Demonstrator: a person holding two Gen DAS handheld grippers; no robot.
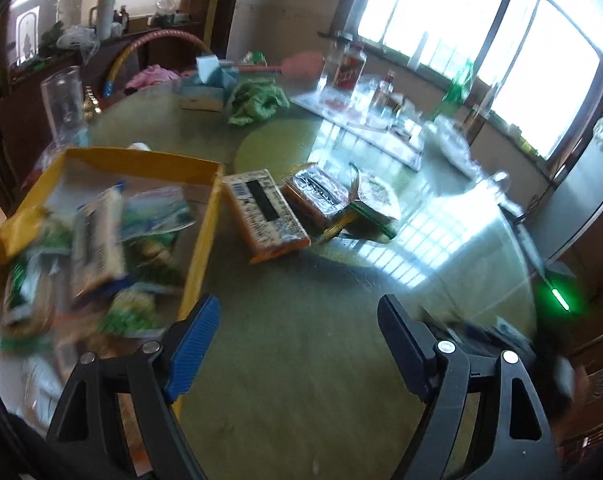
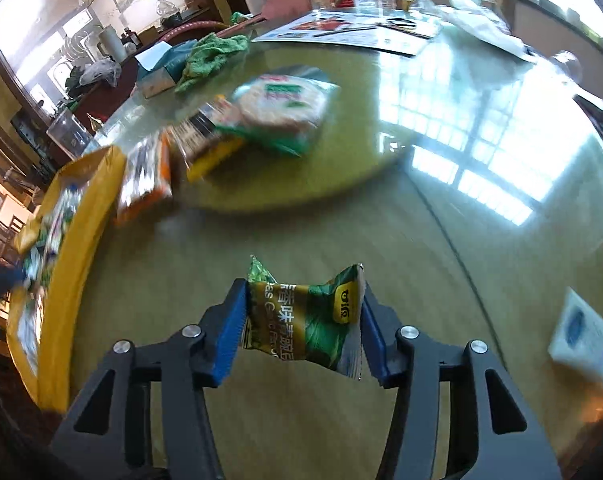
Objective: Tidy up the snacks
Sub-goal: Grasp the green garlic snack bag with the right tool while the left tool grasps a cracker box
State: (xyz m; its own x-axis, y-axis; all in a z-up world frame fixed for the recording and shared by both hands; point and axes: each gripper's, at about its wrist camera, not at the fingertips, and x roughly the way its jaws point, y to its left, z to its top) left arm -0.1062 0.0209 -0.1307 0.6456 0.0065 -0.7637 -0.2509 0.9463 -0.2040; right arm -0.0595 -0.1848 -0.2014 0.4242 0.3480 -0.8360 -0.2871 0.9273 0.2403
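Left wrist view: the left hand-held gripper [image 1: 299,340] hovers over the green surface [image 1: 301,380] with its jaws wide apart and nothing between them. The yellow box [image 1: 197,240] of snack packets sits at the surface's left edge; an orange pack [image 1: 265,216] lies just beside its right wall. Right wrist view: the right hand-held gripper [image 2: 301,316] is clamped on a green snack packet [image 2: 301,320], held above the surface's near part, well apart from the box.
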